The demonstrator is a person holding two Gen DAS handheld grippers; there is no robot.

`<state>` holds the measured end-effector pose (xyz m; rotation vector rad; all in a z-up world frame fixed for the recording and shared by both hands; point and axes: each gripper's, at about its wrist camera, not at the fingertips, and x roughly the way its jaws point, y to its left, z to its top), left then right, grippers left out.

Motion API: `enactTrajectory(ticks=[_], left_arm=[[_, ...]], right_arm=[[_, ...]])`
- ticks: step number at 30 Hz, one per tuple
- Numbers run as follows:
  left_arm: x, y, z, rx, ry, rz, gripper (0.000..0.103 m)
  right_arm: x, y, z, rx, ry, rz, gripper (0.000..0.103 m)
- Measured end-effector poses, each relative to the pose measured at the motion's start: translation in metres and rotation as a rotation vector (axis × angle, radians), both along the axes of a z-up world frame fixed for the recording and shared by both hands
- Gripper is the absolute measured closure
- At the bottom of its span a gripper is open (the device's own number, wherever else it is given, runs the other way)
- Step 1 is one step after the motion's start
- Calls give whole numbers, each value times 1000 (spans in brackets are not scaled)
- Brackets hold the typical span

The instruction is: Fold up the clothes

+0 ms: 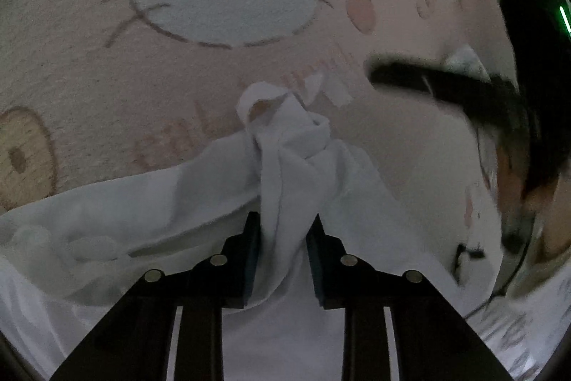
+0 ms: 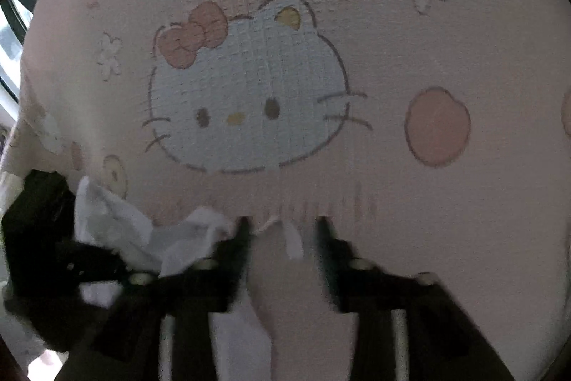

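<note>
1. The left gripper (image 1: 285,220) pinches a bunched fold of the white garment (image 1: 285,145) above a pink cartoon-cat blanket (image 1: 107,77).
2. The right gripper (image 2: 283,224), blurred, stands wide apart beside it, gripping nothing.

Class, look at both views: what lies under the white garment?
Under the white garment, held bunched in the left gripper, lies a pink cartoon-cat sheet. Whatever the sheet covers is hidden, as is the part beneath the cloth.
</note>
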<state>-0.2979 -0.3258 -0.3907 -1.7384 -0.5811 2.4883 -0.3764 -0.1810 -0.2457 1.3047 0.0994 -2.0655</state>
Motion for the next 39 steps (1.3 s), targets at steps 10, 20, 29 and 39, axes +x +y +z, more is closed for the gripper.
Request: enactTrajectory(ticks=[10,20,29,39], left_arm=[[-28,2,36,-29,7,-54,56],[-37,-14,27,89,-27,9,55],[-30,-15,19,145,-11,25,96],[-33,-24,62,329,115,65,97]], right_arm=[[39,8,-28,28,-41,91,56],[59,-36,-32,16,28,163,44],[58,-50,-49,50,28,203,44],[49,-64,-55,-62,-38,183,44]])
